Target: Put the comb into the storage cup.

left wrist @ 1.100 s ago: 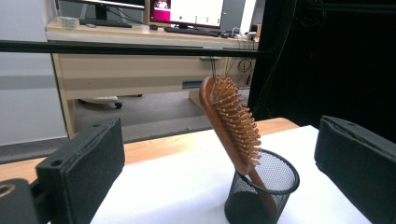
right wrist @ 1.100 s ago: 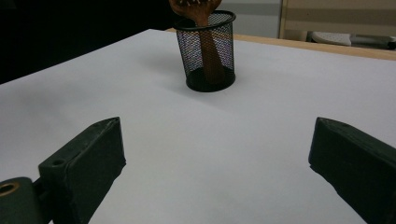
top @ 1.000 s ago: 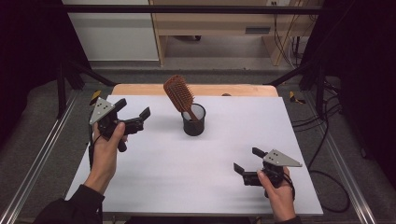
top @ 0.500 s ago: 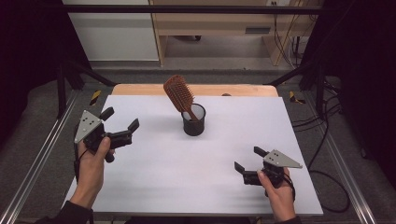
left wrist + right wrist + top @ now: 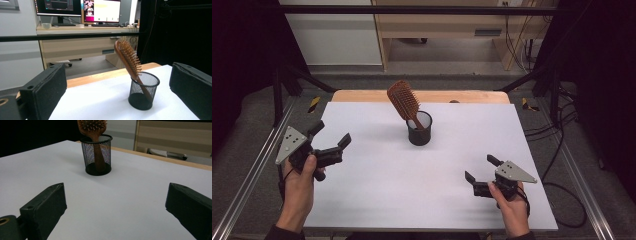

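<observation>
A wooden hairbrush (image 5: 402, 102) stands handle-down in a black mesh cup (image 5: 419, 129) at the middle back of the white table (image 5: 377, 200), with its head leaning left. My left gripper (image 5: 332, 134) hovers open over the table's left edge, well left of the cup, with nothing between its jaws. In the left gripper view, the brush (image 5: 127, 57) and cup (image 5: 143, 91) stand ahead between the open jaws. My right gripper (image 5: 479, 168) rests open and empty near the front right. It faces the cup (image 5: 97, 155) and brush (image 5: 92, 127).
A wooden strip (image 5: 362, 95) runs along the table's far edge. Metal frame rails (image 5: 247, 185) flank the table on both sides. Cables (image 5: 562, 145) lie on the floor at the right. Beyond the table stands a desk with monitors (image 5: 100, 11).
My left gripper has pulled back toward the person and leftward, away from the cup, staying open. The right gripper, brush and cup have not moved.
</observation>
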Motion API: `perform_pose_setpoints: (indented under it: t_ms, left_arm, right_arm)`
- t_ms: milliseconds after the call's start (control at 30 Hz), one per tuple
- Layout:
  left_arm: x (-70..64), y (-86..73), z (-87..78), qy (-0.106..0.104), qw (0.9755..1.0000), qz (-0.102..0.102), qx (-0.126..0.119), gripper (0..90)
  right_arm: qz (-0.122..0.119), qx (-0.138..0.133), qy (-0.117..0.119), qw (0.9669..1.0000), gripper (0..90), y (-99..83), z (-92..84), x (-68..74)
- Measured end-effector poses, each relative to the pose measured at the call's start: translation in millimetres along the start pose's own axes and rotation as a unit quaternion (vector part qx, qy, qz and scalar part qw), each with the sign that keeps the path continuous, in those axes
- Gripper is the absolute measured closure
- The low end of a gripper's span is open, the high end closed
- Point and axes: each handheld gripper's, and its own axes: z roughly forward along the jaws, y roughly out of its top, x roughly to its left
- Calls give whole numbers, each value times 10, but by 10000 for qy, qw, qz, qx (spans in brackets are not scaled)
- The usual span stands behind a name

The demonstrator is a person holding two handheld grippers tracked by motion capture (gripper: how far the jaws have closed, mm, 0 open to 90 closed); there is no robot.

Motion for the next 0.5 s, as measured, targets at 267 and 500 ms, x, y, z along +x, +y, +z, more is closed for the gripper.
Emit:
perform_pose_setpoints:
  t_ms: [267,500]
  left_arm:
    - [114,-178,-167,55,10000,49,-45,16]
    - [173,-317,-257,44,9999,-75,-72,17]
  right_arm:
    - [19,-20,-15,10000,35,-7,-2,-25]
    - [8,-64,11,10000,34,-6,-8,-34]
